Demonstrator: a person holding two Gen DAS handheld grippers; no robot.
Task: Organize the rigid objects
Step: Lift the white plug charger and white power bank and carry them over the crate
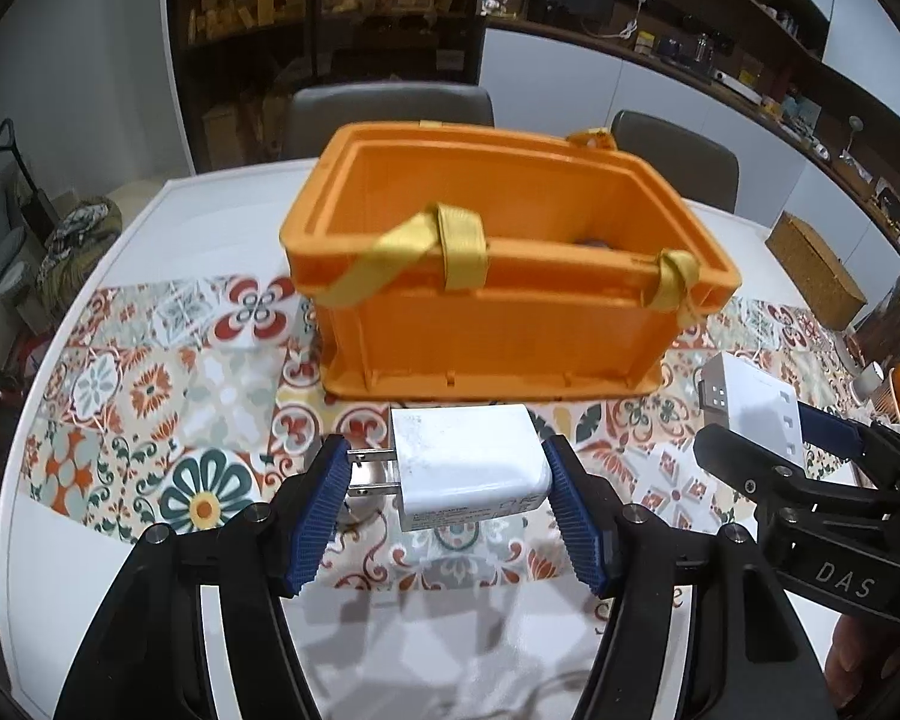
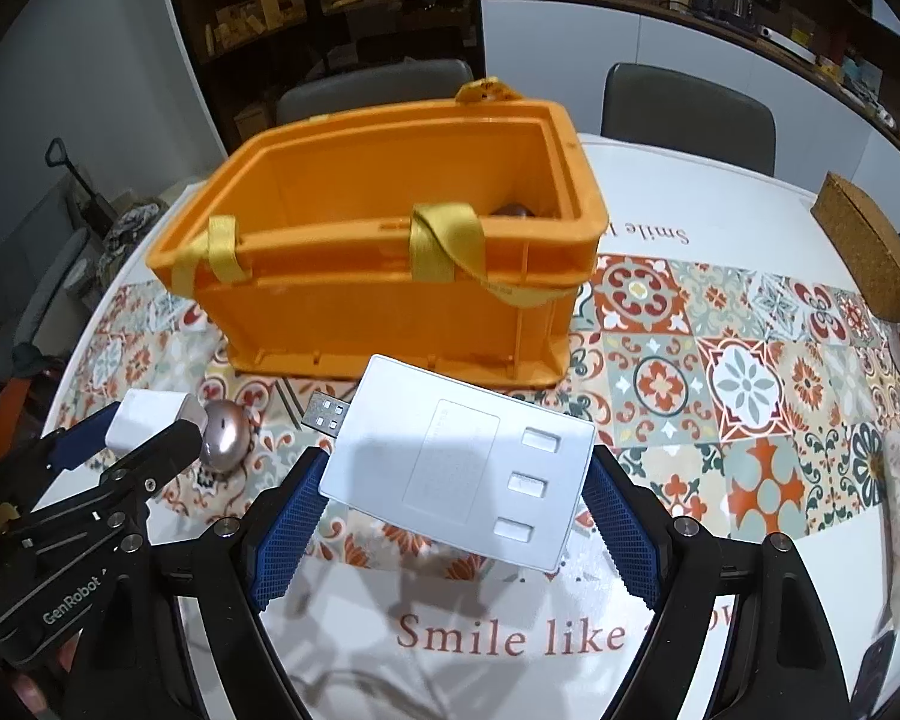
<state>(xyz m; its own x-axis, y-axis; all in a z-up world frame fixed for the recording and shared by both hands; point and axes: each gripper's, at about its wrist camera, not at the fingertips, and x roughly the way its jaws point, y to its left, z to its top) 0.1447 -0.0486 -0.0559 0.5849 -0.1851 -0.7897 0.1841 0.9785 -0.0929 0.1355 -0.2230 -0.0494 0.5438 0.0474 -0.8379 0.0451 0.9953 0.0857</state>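
Both grippers grip: left (image 1: pixel 444 480) charger (image 1: pixel 471 468), right (image 2: pixel 456 498) hub (image 2: pixel 462 468) (its buttons face only its own camera).

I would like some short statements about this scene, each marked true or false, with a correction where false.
1. The left tool holds a white wall charger with its two metal prongs showing. True.
2. The right tool holds nothing. False: it grips a flat white USB device by its edges.
3. The orange crate stands on the patterned table runner, beyond both tools. True.
4. The crate's straps are blue. False: the straps are yellow.
5. A rounded metallic object lies on the table near the left tool. True.
6. The crate has a lid on it. False: it is open at the top.
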